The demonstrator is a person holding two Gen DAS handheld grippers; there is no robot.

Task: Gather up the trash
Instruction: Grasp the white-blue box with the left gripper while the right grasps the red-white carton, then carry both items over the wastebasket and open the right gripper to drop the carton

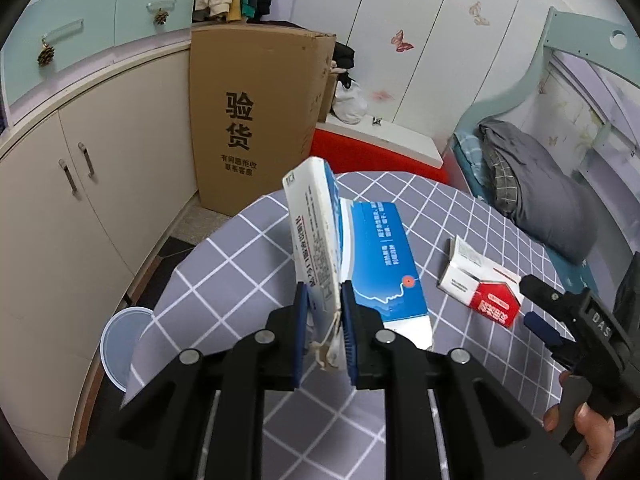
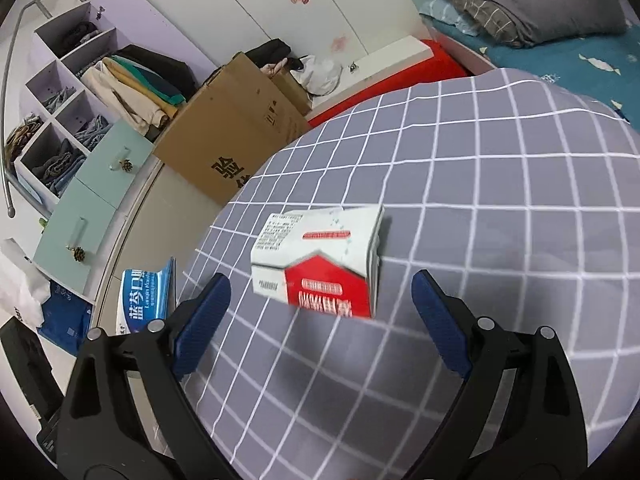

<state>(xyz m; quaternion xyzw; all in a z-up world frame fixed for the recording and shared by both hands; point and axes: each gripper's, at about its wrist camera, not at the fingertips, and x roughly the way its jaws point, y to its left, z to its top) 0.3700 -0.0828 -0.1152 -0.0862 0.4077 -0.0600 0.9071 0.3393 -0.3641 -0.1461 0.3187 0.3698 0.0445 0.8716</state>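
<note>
My left gripper point(image 1: 324, 292) is shut on a blue and white carton point(image 1: 316, 224), which it holds upright above the grey checked table point(image 1: 240, 264). One blue flap point(image 1: 384, 260) of the carton hangs out to the right. A red and white box point(image 1: 480, 284) lies on the cloth to the right. My right gripper point(image 1: 527, 302) reaches toward that box from the right, with a hand on its handle. In the right wrist view my right gripper point(image 2: 320, 280) is open, the red and white box point(image 2: 320, 260) lies just ahead between the blue fingers point(image 2: 204, 312), and they do not touch it.
A tall cardboard box point(image 1: 248, 120) stands behind the table by cream cabinets point(image 1: 60, 208). A pale blue round tub point(image 1: 120, 344) sits on the floor at the table's left. A bed with a grey quilt point(image 1: 540, 200) lies to the right, and a red and white bench point(image 1: 380, 148) behind.
</note>
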